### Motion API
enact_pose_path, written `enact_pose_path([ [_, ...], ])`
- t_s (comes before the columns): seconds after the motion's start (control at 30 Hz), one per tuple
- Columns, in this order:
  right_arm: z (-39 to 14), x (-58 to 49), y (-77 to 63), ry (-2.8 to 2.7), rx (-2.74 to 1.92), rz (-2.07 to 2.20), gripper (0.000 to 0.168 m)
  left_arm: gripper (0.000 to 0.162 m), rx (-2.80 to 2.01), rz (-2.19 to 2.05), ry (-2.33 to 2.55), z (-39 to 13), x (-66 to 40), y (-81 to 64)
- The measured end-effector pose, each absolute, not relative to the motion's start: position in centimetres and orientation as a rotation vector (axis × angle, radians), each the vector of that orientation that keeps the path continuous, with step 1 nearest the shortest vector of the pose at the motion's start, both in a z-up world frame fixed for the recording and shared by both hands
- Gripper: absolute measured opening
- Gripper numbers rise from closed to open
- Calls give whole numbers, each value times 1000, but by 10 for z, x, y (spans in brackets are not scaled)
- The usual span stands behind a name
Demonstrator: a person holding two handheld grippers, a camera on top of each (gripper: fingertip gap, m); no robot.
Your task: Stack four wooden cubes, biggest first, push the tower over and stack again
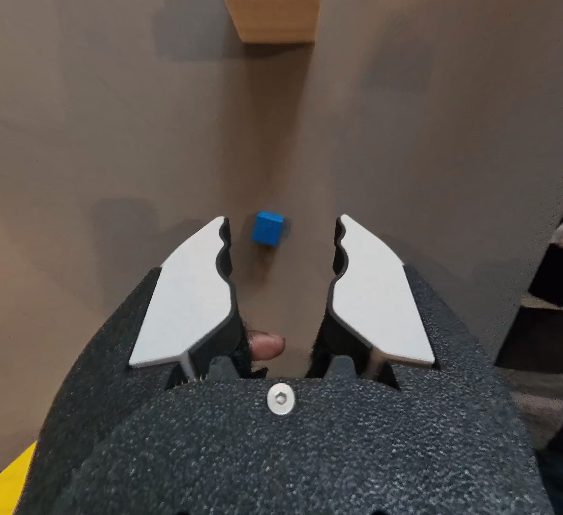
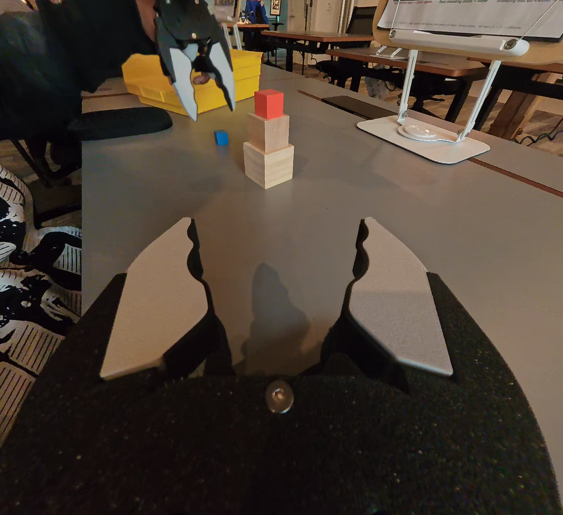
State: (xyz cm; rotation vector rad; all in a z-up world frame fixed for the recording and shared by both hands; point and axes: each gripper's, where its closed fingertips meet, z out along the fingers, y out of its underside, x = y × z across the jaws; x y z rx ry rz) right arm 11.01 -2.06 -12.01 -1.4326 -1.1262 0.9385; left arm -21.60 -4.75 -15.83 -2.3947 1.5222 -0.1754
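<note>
On the grey table stands a tower of three cubes: a big plain wooden cube at the bottom, a smaller plain wooden cube on it, and a red cube on top. A small blue cube lies on the table just left of the tower. My left gripper is open and empty, pointing down above the blue cube; it also shows in the right wrist view. The tower's base shows at the top of the left wrist view. My right gripper is open and empty, low over the table, well short of the tower.
A yellow bin stands behind the left gripper. A white document stand with a picture sheet is at the right. A black pad lies at the table's left edge. A patterned cushion is beside the table; other tables stand beyond.
</note>
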Motion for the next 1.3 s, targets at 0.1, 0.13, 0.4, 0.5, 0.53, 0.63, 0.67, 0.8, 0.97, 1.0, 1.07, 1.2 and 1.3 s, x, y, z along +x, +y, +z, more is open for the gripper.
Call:
enact_pose_path([
  [0.1, -120, 110, -20, -1125, -1432, 938, 99, 63, -2383, -168, 1553, -168, -225, -50],
  [0.13, -120, 110, -20, -1125, -1433, 938, 99, 61, -2372, -168, 1561, -170, -227, -50],
  [0.4, -121, 110, -20, -1126, -1436, 938, 99, 54, -2285, -56, 1697, -187, -240, -45],
  [0.5, -121, 110, -20, -1125, -1438, 938, 99, 51, -2289, -50, 1706, -191, -242, -43],
  [0.53, -121, 110, -20, -1125, -1438, 937, 99, 49, -2291, -51, 1715, -193, -243, -44],
  [0.63, -121, 110, -20, -1125, -1439, 937, 99, 45, -2299, -65, 1730, -198, -243, -45],
  [0.67, -121, 110, -20, -1125, -1439, 937, 99, 40, -2298, -72, 1736, -199, -243, -45],
  [0.8, -121, 110, -20, -1126, -1440, 937, 99, 20, -2282, -120, 1754, -201, -239, -48],
  [0.97, -121, 110, -20, -1128, -1444, 936, 99, 20, -2243, -171, 1742, -182, -229, -49],
  [1.0, -122, 110, -20, -1129, -1444, 935, 99, 20, -2232, -191, 1730, -175, -225, -48],
  [1.07, -122, 110, -20, -1130, -1445, 934, 99, 20, -2208, -219, 1699, -158, -216, -43],
  [1.2, -122, 110, -20, -1131, -1443, 934, 99, 20, -2159, -217, 1678, -124, -192, -31],
  [1.3, -121, 110, -20, -1130, -1441, 934, 99, 20, -2116, -240, 1713, -101, -165, -24],
])
